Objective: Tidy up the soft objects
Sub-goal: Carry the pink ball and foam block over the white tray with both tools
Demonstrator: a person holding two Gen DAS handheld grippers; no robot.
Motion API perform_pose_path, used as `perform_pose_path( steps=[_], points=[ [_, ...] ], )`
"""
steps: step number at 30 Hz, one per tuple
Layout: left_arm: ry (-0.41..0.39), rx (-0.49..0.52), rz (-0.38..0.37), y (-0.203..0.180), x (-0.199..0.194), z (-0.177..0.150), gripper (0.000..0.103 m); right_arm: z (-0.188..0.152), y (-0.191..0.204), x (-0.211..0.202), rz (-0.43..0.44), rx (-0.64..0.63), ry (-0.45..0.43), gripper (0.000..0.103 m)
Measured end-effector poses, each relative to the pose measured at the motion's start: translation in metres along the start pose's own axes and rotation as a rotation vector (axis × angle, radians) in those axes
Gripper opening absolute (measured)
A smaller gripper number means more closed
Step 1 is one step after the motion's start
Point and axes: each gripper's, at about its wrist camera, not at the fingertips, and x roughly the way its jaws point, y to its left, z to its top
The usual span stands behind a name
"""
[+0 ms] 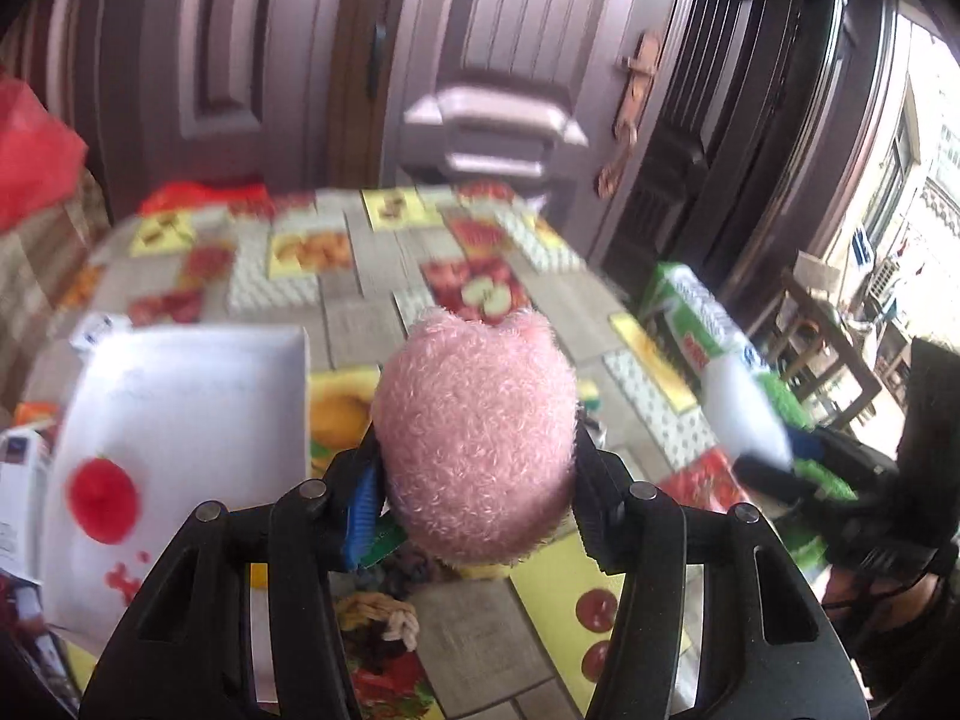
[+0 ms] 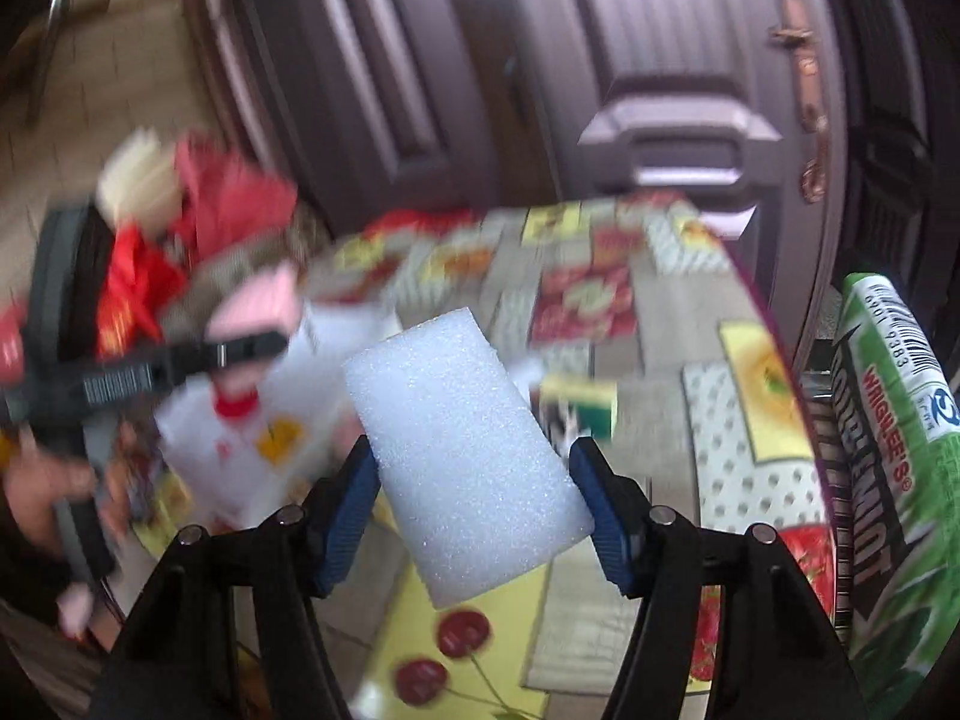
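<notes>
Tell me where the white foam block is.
In the right wrist view, the white foam block sits mid-frame, clamped between the right tongs, raised above the fruit-print tablecloth.

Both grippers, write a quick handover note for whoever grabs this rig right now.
Left gripper: shut on the pink plush toy, held above the table.
Right gripper: shut on the white foam block, also off the table.
White tray sits on the table at the left, with nothing soft visible in it.
Done: both soft items picked up.
Left: set each one down where it belongs, probably the tray; the destination is not certain from these views.
</notes>
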Motion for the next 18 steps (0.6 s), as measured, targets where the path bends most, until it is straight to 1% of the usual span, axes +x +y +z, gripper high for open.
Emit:
perform_pose_path(
  steps=[2, 4, 7, 8, 10, 11, 13, 16, 18],
  points=[
    [-0.041, 0.000, 0.015, 0.001, -0.016, 0.004, 0.053, 0.017, 0.005, -0.020, -0.004, 0.020, -0.079, 0.064],
    [-0.073, -0.001, 0.040, 0.004, -0.033, 0.006, 0.053, 0.033, 0.013, -0.036, -0.017, 0.009, -0.147, 0.064],
    [-0.104, -0.008, 0.077, 0.010, -0.050, 0.009, 0.053, 0.055, 0.026, -0.056, -0.027, -0.001, -0.239, 0.064],
    [-0.113, -0.012, 0.086, 0.012, -0.054, 0.009, 0.053, 0.064, 0.032, -0.066, -0.021, 0.010, -0.284, 0.064],
    [-0.131, -0.023, 0.096, 0.016, -0.065, 0.006, 0.053, 0.068, 0.039, -0.078, -0.001, 0.040, -0.335, 0.065],
    [-0.139, -0.029, 0.098, 0.018, -0.070, 0.005, 0.053, 0.070, 0.042, -0.083, 0.030, 0.072, -0.356, 0.065],
    [-0.157, -0.034, 0.102, 0.022, -0.082, 0.001, 0.053, 0.071, 0.049, -0.086, 0.058, 0.103, -0.369, 0.065],
    [-0.186, -0.039, 0.114, 0.027, -0.097, -0.004, 0.053, 0.069, 0.062, -0.086, 0.050, 0.064, -0.380, 0.065],
    [-0.199, -0.048, 0.119, 0.031, -0.105, -0.007, 0.053, 0.070, 0.069, -0.086, 0.061, 0.050, -0.376, 0.065]
  ],
)
